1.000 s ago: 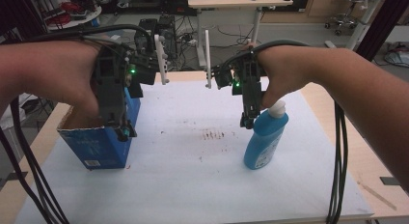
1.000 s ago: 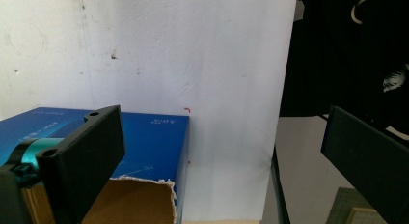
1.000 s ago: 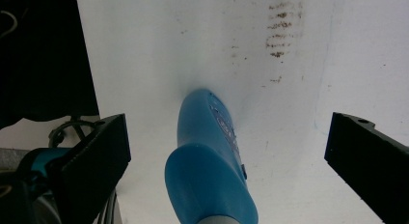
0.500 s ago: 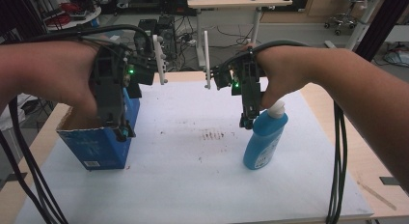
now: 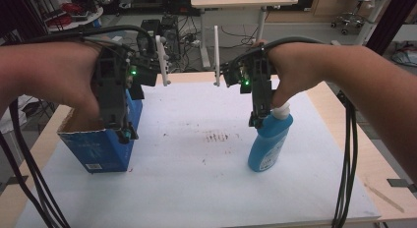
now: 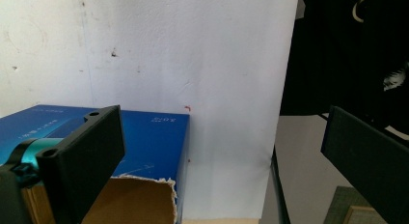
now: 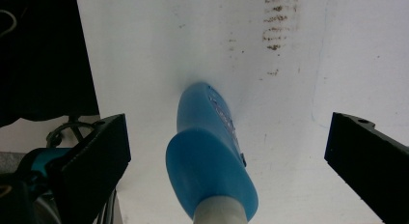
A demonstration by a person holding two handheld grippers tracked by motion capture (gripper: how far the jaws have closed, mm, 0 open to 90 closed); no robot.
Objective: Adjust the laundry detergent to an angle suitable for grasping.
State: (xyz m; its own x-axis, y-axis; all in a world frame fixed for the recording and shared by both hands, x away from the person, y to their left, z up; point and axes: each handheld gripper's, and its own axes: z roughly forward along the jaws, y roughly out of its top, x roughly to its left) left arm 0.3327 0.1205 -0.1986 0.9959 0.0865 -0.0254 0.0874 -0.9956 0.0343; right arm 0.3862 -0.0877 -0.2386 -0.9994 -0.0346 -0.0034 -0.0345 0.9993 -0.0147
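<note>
A blue cardboard box point(image 5: 101, 149) with a torn open top stands at the left of the white sheet point(image 5: 196, 184). My left gripper point(image 5: 125, 133) hangs over the box's right side. In the left gripper view the box point(image 6: 144, 137) lies under the left jaw, and the gripper point(image 6: 217, 156) is open wide with nothing held. At the right stands a blue bottle point(image 5: 268, 139) with a white cap. My right gripper point(image 5: 258, 119) hovers just above that cap. In the right gripper view the bottle point(image 7: 207, 151) rises between the jaws without touching them; this gripper point(image 7: 226, 159) is open.
Brown smudges point(image 5: 221, 137) mark the middle of the sheet. The sheet lies on a wooden table point(image 5: 339, 115) whose bare edges show left and right. Cables point(image 5: 346, 154) trail from both grippers toward me. A desk, chairs and gear stand beyond the table's far edge.
</note>
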